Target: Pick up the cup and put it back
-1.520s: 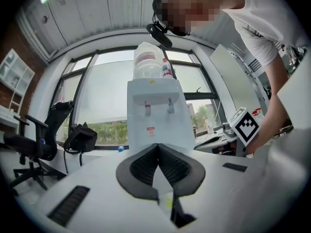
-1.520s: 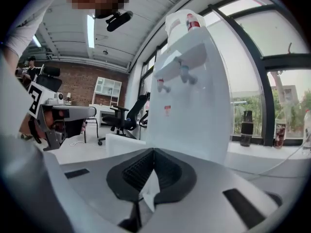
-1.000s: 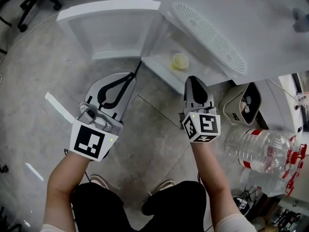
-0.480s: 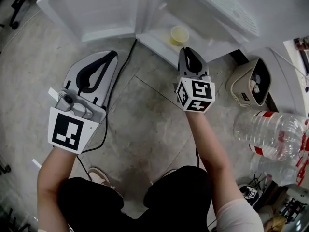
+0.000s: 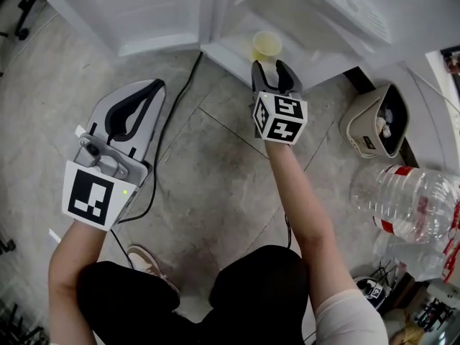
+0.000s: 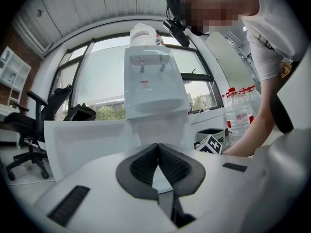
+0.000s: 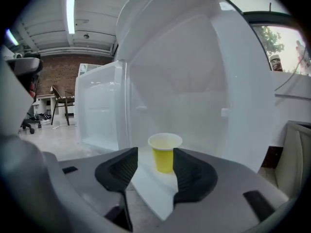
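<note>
A yellow paper cup [image 5: 267,46] [image 7: 164,152] stands upright on the floor of the water dispenser's open lower cabinet [image 5: 237,52]. My right gripper [image 5: 267,73] [image 7: 156,158] points at it from just in front, jaws opening, and the cup shows in the gap beyond the fingertips without touching the pads. My left gripper [image 5: 141,99] [image 6: 157,152] hangs over the floor to the left, shut and empty, aimed at the dispenser [image 6: 153,89].
The white cabinet door [image 5: 136,9] stands swung open to the left. A black cable [image 5: 176,106] runs over the floor tiles. A beige bin [image 5: 379,126] and large water bottles [image 5: 406,205] are at the right. An office chair [image 6: 34,125] stands off to the left.
My right gripper has moved forward to the cabinet's edge near the cup and its jaws have parted. The left gripper has drifted left and stayed shut.
</note>
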The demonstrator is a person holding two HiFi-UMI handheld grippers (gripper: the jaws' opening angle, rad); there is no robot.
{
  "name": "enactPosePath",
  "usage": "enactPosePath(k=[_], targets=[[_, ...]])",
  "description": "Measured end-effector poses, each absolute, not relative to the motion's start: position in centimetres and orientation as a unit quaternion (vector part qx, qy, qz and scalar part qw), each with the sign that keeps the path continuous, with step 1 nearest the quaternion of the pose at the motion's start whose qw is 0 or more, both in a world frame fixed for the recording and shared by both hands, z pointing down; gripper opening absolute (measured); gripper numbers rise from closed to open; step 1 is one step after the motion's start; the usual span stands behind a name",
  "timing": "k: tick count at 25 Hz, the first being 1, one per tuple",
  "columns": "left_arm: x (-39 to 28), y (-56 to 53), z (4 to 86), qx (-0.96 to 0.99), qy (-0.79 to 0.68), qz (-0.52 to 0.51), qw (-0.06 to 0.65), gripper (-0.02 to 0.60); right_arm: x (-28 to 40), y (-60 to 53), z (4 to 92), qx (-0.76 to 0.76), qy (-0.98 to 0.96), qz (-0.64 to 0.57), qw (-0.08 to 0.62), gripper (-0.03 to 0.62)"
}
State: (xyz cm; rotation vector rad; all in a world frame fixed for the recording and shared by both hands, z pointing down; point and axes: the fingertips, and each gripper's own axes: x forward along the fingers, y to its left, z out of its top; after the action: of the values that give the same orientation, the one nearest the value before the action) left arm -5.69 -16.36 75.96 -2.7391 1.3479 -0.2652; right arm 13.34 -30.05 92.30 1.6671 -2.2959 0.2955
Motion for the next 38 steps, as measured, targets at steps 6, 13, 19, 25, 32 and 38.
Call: enactPosePath(k=[6,13,19,25,32,38], targets=[[-6.2,-16.6,75.7,-0.889,0.448,-0.084,0.034,0.023,13.3,-32.2,93.9,0.589,-0.786,0.118,0.146,0.289],[-7.4,-16.6,75.5,-0.886,0.455,-0.085,0.032,0.023,13.3,-34.8,95.6,0.603,-0.772,0.14,0.143,0.324],[-7.9,-16.4,75.5,-0.885,0.456,-0.091,0.031,0.023,13.0,-36.5,96.2,0.606,-0.769,0.139,0.15,0.336],[-8.6,-16.3,75.7,-0.882,0.459,-0.1,0.029,0.023,13.5,-37.0,96.3,0.621,-0.754,0.147,0.156,0.312],[-8.8,-16.1,75.4,-0.884,0.459,-0.082,0.029,0.023,13.3,-35.9,95.5,0.607,-0.766,0.125,0.169,0.29],[-8.6,-15.9,74.6,-0.887,0.455,-0.065,0.033,0.023,11.3,-33.0,93.4,0.583,-0.788,0.123,0.152,0.293]])
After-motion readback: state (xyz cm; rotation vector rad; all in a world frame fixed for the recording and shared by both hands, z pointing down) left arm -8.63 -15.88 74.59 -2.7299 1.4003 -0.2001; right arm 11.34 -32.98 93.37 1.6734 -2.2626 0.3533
